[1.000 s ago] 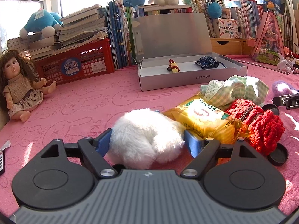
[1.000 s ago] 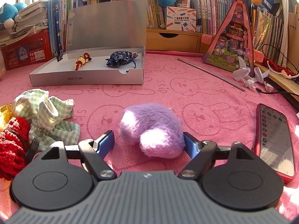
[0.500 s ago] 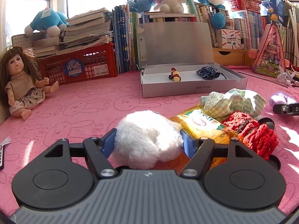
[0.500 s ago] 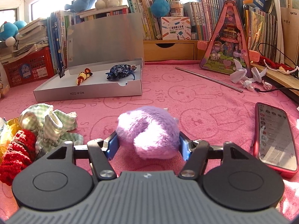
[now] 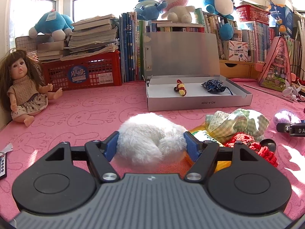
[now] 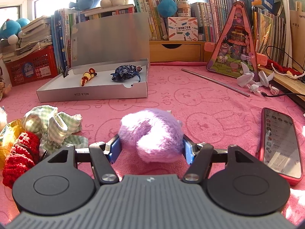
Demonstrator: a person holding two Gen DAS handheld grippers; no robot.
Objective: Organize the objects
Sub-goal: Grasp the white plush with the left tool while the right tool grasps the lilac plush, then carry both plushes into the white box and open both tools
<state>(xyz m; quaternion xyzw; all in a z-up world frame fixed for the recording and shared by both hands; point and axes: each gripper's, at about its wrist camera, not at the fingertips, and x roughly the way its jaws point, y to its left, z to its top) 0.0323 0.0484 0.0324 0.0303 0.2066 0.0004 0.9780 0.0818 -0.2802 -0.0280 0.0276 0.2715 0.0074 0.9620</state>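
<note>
My left gripper (image 5: 151, 145) is shut on a white fluffy scrunchie (image 5: 150, 139) and holds it just above the pink cloth. My right gripper (image 6: 151, 147) is shut on a purple fluffy scrunchie (image 6: 150, 135), which also shows in the left wrist view (image 5: 286, 116). An open silver box (image 5: 198, 103) stands ahead, holding a red-and-yellow scrunchie (image 5: 181, 89) and a dark blue scrunchie (image 5: 213, 85). The box also shows in the right wrist view (image 6: 91, 95).
Between the grippers lie a green checked cloth (image 5: 238, 122), a red knitted piece (image 5: 251, 148) and a yellow packet (image 5: 202, 133). A phone (image 6: 280, 143) lies at the right. A doll (image 5: 22, 84), a red crate (image 5: 82, 72) and books line the back.
Both grippers closed onto their scrunchies and lifted slightly, so the view tilted up and the box sits lower in frame. The pile between them has not moved.
</note>
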